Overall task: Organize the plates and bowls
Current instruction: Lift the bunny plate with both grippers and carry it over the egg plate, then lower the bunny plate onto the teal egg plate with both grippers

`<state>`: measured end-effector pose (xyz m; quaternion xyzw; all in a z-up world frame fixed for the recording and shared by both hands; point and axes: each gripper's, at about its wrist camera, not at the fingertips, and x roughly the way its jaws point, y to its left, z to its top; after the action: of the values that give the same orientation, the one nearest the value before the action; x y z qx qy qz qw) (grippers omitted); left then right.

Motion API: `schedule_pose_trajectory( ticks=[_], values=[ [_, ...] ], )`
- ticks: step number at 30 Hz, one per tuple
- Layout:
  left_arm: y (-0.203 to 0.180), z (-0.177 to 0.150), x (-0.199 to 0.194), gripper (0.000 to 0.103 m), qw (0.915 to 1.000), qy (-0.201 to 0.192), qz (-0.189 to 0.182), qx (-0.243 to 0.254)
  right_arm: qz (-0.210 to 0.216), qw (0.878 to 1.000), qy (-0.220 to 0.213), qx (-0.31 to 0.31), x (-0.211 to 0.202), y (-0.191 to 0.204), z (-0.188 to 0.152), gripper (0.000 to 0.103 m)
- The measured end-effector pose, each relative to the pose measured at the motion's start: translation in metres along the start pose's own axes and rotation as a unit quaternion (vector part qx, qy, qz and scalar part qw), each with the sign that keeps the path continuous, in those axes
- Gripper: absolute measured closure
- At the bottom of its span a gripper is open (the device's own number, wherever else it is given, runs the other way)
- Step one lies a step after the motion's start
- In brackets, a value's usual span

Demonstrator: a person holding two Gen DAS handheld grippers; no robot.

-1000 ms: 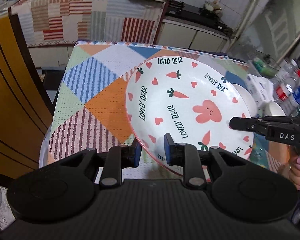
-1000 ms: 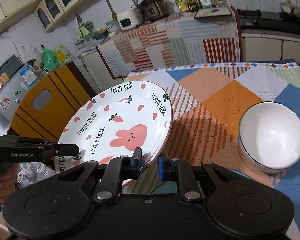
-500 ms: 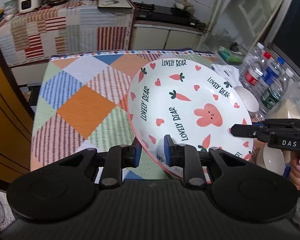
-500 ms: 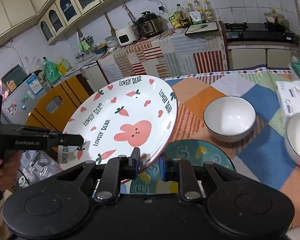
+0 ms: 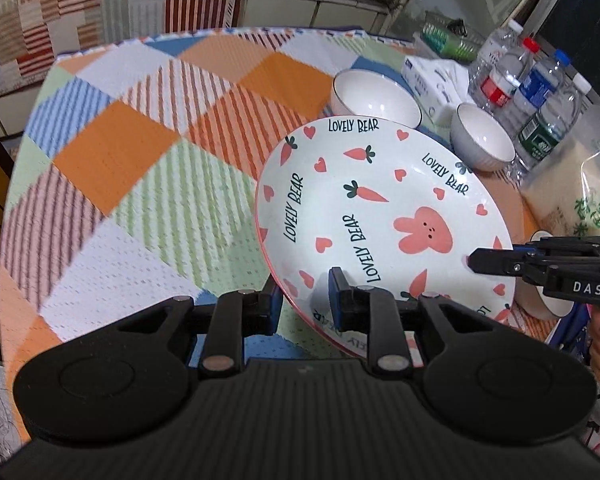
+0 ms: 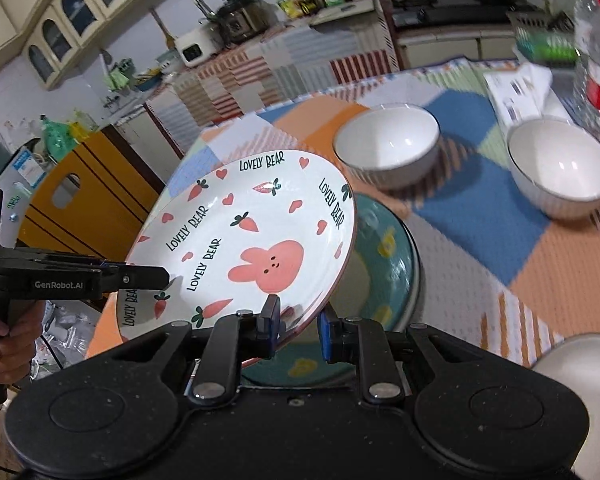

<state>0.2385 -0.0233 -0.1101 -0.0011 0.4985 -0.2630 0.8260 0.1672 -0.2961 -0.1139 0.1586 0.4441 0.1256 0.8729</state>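
The left gripper [image 5: 303, 295] and right gripper [image 6: 298, 326] are each clamping opposite edges of the bunny plate [image 5: 384, 216], jaws narrowed onto its rim. The plate is hanging tilted above the checkered tablecloth [image 5: 140, 168], over a teal plate [image 6: 384, 248]. Two white bowls [image 6: 386, 140] are sitting beyond it.

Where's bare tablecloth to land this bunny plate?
Bare cloth lies left of the bunny plate, toward the table's left edge. Crowded: two white bowls, bottles, and the teal plate directly beneath.
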Motion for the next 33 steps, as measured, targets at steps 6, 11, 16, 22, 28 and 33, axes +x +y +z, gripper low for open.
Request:
schedule_pose_trajectory(
  ticks=[6, 11, 16, 22, 28, 33],
  values=[
    [0.002, -0.006, 0.021, 0.081, 0.9995, 0.027, -0.008, -0.014, -0.020, 0.999, 0.029, 0.008, 0.010, -0.008, -0.006, 0.079],
    [0.003, -0.008, 0.027, 0.081, 0.9989, 0.041, -0.010, -0.020, -0.037, 0.998, 0.048, 0.011, 0.015, -0.008, -0.007, 0.079],
    [0.007, -0.007, 0.030, 0.081, 0.9982, 0.051, -0.019, -0.025, -0.043, 0.997, 0.055, 0.009, 0.016, -0.007, -0.008, 0.079],
    [0.004, -0.007, 0.032, 0.080, 0.9980, 0.057, -0.017, -0.021, -0.059, 0.996, 0.065, 0.007, 0.019, -0.005, -0.005, 0.078],
    [0.003, -0.006, 0.033, 0.080, 0.9980, 0.058, -0.016, -0.021, -0.072, 0.995, 0.070, 0.007, 0.019, -0.002, -0.005, 0.078],
    [0.002, -0.002, 0.040, 0.080, 0.9975, 0.064, -0.020, -0.022, -0.089, 0.993, 0.072, 0.000, 0.019, 0.006, -0.003, 0.077]
  ],
)
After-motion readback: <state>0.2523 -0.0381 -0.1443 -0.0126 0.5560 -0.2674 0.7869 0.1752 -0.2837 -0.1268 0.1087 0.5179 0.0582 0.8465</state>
